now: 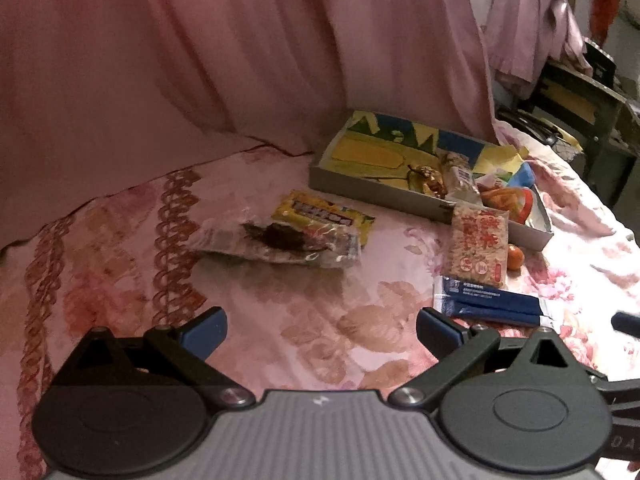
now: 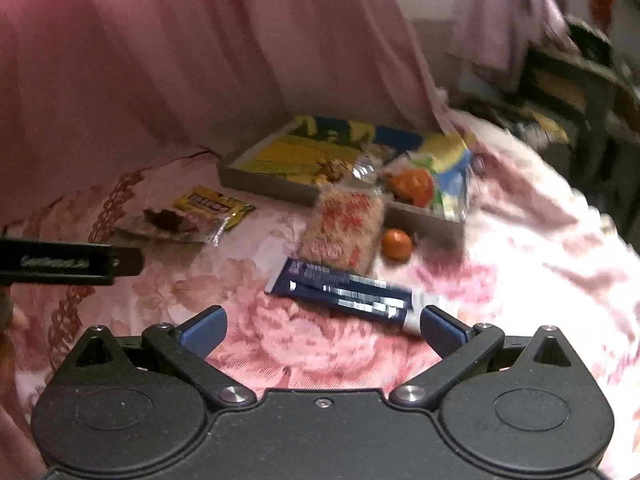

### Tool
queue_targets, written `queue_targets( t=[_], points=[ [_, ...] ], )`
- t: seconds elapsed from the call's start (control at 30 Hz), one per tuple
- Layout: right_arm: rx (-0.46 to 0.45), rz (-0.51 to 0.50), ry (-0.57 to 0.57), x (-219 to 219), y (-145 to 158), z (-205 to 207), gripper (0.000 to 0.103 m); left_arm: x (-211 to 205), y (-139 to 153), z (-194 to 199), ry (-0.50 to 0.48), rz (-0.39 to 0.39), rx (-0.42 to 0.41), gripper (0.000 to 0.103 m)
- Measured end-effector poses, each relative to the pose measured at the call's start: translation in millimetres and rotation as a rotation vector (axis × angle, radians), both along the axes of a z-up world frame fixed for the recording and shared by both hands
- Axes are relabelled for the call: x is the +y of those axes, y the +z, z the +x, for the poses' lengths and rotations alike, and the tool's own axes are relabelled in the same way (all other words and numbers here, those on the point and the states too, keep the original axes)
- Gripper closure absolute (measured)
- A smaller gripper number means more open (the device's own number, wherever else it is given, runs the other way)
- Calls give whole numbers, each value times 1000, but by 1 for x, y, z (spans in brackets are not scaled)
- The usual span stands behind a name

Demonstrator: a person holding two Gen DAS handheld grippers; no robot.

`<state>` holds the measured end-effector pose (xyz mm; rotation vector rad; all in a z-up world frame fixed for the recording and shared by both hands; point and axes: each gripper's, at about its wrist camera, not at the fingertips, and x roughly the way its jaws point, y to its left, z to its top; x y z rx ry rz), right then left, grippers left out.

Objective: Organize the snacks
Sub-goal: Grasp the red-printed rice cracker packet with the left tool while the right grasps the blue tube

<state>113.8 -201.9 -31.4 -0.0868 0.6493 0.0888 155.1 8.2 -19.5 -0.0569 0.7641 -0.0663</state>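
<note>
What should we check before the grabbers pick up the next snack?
1. Left gripper open and empty: ok.
2. Right gripper open and empty: ok.
3. Box has free room on its left side: ok.
4. Blue pack lies flat, nearest the right gripper: ok.
5. Rice cracker pack free to lift: not ok, it leans on the box edge.
6. Small orange steady, won't roll: cannot tell.

Tray point(image 1: 372, 190) at the back; rice packet point(image 1: 479, 240) leans on its front wall, tube point(image 1: 486, 304) before that
</note>
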Motion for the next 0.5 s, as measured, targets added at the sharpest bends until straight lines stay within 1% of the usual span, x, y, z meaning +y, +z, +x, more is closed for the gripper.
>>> queue_targets(
  t=[0.13, 0.23, 0.37, 0.5],
  points=[
    [-25, -83, 110, 0, 5, 12, 1, -10, -5, 17, -50, -18, -1, 0],
    [-35, -145, 169, -1, 3, 25, 1, -17, -10, 27, -84, -10, 0, 0],
    [10, -194, 236, -5, -6, 48, 1, -25, -18, 41, -133, -13, 3, 0],
    [56, -226, 335, -9, -16, 69, 1, -33, -24, 55, -160, -12, -13, 0]
  ],
)
